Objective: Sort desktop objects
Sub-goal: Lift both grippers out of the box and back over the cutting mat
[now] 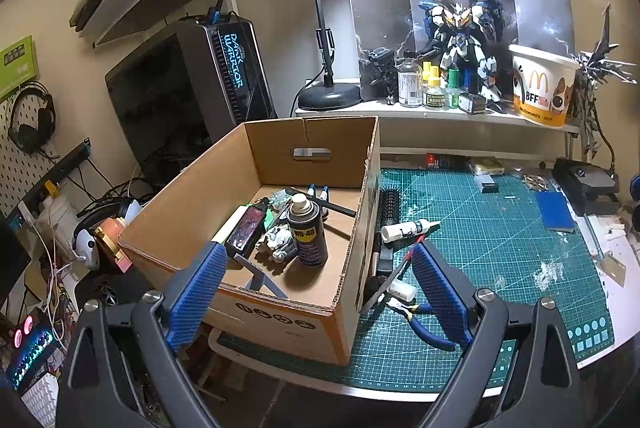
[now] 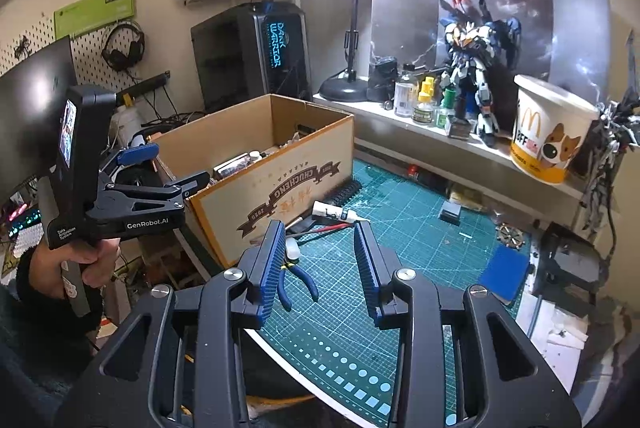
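The left gripper (image 1: 316, 256) hangs over the near edge of the box (image 1: 280, 304), its jaws spread wide with nothing between the 2 blue pads (image 1: 196, 292). Just ahead of it, inside the box, stands a WD-40 can (image 1: 306, 232) upright, with a dark case (image 1: 248, 232) and a white model part (image 1: 276, 242) lying to the can's left and a black rod (image 1: 332, 207) leaning behind it. A grey strip (image 1: 256, 274) lies on the box floor closest to the left pad.

The right gripper (image 2: 320, 254) is released too: its jaws stand partly apart, empty, above the green mat (image 2: 420, 260). Blue-handled pliers (image 2: 298, 278) lie on the mat just beside its left pad (image 2: 270, 270), low between the 2 pads. A small white bottle (image 2: 292, 250) sits by that pad's tip. Farther ahead lie a red-handled tool (image 2: 330, 228), a white tube (image 2: 332, 210) and a black brush (image 2: 344, 190) against the box side. To the right of this gripper, well apart, a blue pad (image 2: 506, 270) rests on the mat.

From the right wrist view, a hand (image 2: 76, 264) at far left grips the left tool's handle, beside the box. Beyond the mat, a shelf (image 2: 460, 144) carries a robot model (image 2: 476, 68), small bottles (image 2: 424, 100) and a paper bucket (image 2: 548, 128).
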Motion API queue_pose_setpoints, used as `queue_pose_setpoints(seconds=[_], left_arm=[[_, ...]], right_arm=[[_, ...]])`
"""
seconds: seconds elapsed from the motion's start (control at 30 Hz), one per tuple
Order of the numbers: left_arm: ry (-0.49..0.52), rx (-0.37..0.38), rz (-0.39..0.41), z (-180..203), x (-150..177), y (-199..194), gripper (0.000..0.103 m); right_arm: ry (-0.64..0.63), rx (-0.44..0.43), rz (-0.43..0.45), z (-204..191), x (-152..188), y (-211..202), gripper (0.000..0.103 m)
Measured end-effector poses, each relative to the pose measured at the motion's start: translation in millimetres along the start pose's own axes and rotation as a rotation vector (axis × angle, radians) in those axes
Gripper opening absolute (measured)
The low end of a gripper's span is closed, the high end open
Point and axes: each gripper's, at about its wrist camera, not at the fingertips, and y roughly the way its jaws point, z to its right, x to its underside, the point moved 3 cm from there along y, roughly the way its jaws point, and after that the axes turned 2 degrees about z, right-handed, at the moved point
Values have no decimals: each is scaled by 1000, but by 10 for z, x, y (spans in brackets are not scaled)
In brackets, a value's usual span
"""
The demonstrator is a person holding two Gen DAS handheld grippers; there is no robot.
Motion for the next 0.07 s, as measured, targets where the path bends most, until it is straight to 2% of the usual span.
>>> queue_pose_setpoints(seconds=[0.07], left_arm=[[-4,3,-5,-9,7,12,95]], right_arm=[[0,14,-1,9,5,3,34]])
